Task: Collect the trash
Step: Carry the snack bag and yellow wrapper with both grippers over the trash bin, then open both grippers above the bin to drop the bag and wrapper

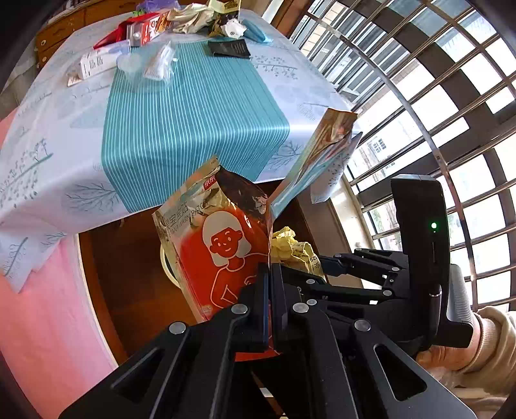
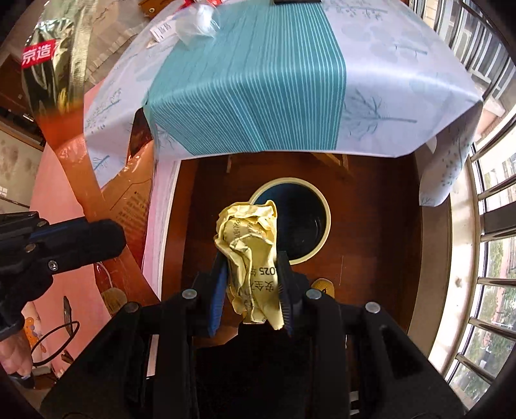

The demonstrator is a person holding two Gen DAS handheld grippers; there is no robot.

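My left gripper [image 1: 269,274] is shut on an orange foil warm-patch bag [image 1: 219,254] and holds it upright beyond the table's near edge. My right gripper [image 2: 251,267] is shut on a crumpled yellow paper [image 2: 250,245], just above and left of a round cream-rimmed bin [image 2: 325,232] with a dark inside, on the brown floor. In the left wrist view the right gripper [image 1: 329,262] sits to the right with the yellow paper [image 1: 290,248], and the bin's rim [image 1: 166,264] peeks out behind the bag. In the right wrist view the bag [image 2: 54,80] and left gripper [image 2: 106,238] are at left.
A table with a teal striped, pale blue cloth [image 1: 180,129] holds several pieces of trash at its far end: a red carton [image 1: 145,27], a white box [image 1: 96,63], clear plastic [image 1: 154,64], a black sachet [image 1: 229,49]. A metal window grille [image 1: 435,96] runs along the right.
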